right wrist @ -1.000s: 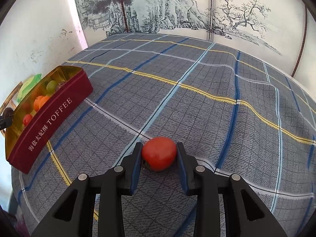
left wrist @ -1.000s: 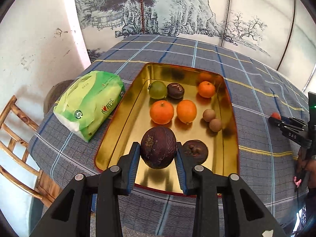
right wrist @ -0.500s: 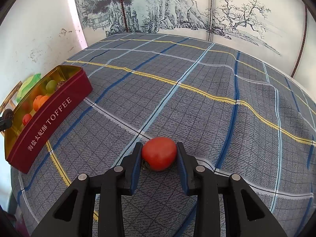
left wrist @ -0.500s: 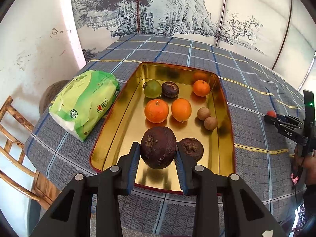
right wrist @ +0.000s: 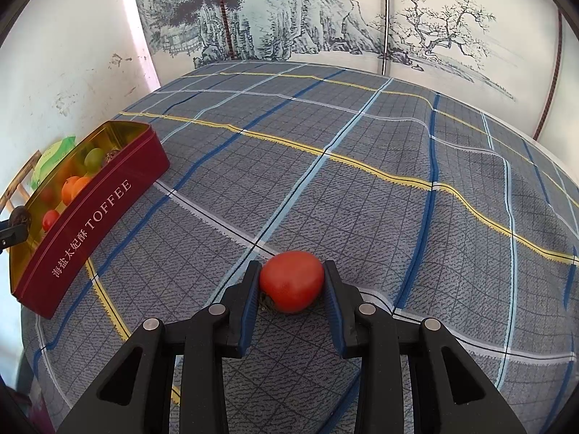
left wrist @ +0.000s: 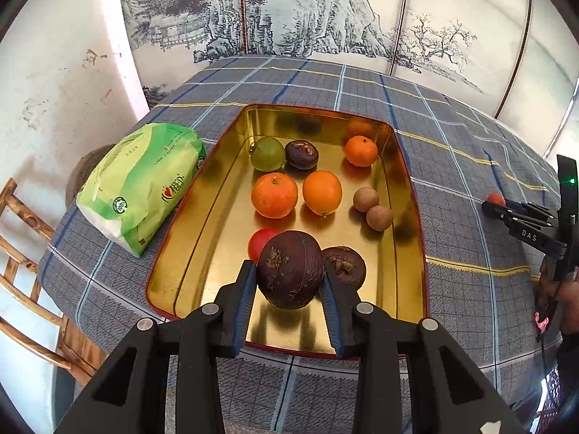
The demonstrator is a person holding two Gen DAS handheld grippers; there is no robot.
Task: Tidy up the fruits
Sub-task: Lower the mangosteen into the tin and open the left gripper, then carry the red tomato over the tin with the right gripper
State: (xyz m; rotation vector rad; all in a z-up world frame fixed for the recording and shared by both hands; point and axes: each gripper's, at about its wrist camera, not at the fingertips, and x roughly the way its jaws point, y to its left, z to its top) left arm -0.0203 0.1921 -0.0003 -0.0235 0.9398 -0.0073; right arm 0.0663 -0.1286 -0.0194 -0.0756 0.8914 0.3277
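Observation:
My left gripper [left wrist: 289, 282] is shut on a dark purple round fruit [left wrist: 289, 271] and holds it above the near end of the gold tin tray [left wrist: 202, 224]. The tray holds oranges [left wrist: 274, 195], a green fruit [left wrist: 267, 153], dark fruits [left wrist: 345, 266], two small brown fruits [left wrist: 379, 217] and a red tomato [left wrist: 260, 244]. My right gripper [right wrist: 292, 282] is shut on a red tomato [right wrist: 291, 281] low over the plaid tablecloth. The tray [right wrist: 90, 224] stands far left in the right wrist view.
A green plastic packet [left wrist: 137, 181] lies left of the tray. A wooden chair [left wrist: 25, 282] stands at the table's left edge. The right gripper [left wrist: 524, 224] shows at the right in the left wrist view. A painted screen [right wrist: 325, 18] stands behind the table.
My left gripper has risen and drawn back a little with the dark fruit; a red tomato in the tray now shows behind it. The right gripper holds still.

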